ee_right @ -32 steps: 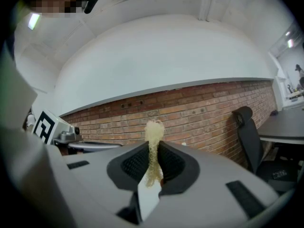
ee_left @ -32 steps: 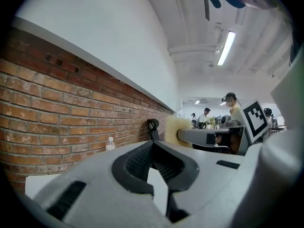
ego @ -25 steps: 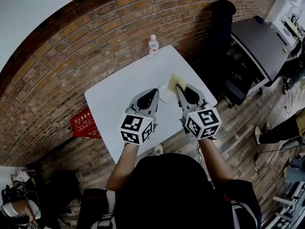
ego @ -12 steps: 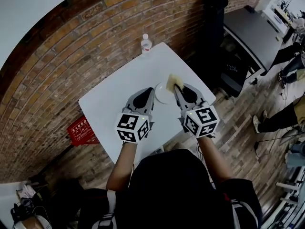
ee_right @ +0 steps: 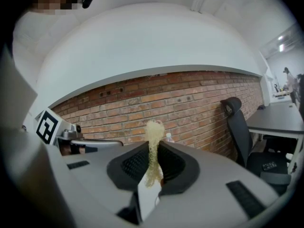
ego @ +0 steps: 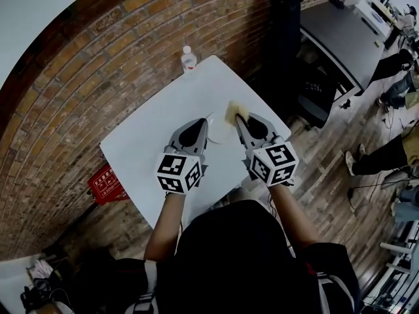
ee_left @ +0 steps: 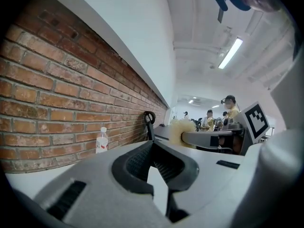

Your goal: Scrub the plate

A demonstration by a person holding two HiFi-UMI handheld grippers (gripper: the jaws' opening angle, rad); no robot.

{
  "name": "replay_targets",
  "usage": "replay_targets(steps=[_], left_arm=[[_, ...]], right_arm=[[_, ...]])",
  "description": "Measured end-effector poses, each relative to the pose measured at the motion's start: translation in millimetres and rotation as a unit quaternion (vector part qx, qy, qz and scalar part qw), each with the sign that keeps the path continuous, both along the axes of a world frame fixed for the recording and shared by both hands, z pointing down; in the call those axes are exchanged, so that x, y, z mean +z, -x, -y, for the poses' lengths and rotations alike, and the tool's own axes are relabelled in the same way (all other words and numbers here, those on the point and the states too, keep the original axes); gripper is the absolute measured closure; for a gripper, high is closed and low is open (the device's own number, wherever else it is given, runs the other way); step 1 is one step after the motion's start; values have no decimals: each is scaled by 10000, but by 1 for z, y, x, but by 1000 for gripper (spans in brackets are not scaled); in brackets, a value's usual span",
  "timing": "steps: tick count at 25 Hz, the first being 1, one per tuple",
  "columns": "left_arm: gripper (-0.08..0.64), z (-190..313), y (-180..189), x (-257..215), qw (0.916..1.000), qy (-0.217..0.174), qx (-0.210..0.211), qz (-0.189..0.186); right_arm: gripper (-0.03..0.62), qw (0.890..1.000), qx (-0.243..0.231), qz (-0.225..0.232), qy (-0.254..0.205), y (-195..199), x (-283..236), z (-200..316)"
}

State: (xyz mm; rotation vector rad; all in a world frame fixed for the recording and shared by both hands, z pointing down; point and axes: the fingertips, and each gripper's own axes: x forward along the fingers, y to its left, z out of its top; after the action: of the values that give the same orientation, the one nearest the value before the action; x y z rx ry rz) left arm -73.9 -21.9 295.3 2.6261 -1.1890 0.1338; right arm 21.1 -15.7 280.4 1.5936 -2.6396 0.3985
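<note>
A small white plate (ego: 220,129) lies on the white table (ego: 150,142), half hidden between my two grippers. The left gripper (ego: 203,123) hovers at the plate's left edge with its jaws shut and nothing visible between them (ee_left: 153,146). My right gripper (ego: 237,118) is shut on a yellow sponge (ego: 234,112), which sticks up from its jaws (ee_right: 153,148) over the plate's right side. From the left gripper view, the sponge (ee_left: 179,129) shows at the tip of the right gripper. Whether the sponge touches the plate is hidden.
A water bottle (ego: 188,59) stands at the table's far corner by the brick wall. A black office chair (ego: 288,18) and a grey desk (ego: 340,38) stand to the right. A red box (ego: 105,182) sits on the floor left of the table. People are at far right.
Both grippers have sunk a little toward the table and stay on either side of the plate. The head view has swung, so the table sits further left. The sponge stays gripped.
</note>
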Motion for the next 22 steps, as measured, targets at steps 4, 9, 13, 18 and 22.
replay_targets(steps=[4,9,13,18,22], left_arm=[[541,14,-3,14,9998,133,-52,102],[541,31,-3,28,9990,103,-202,379],[541,43,1,44,9980,360,-327,412],[541,55,-12,54,9975,331,-178,604],[541,61,-26,63,9976,274,98,635]], right_arm=[[541,9999,-86,-6,109,-5,8,15],[540,9994,-201,-62,258,-12,20,35],[541,9989,-266,-97,386,-16,30,50],[541,9974,-347,-106,616,-24,49,60],[541,9960,-430,-96,777,-29,64,67]])
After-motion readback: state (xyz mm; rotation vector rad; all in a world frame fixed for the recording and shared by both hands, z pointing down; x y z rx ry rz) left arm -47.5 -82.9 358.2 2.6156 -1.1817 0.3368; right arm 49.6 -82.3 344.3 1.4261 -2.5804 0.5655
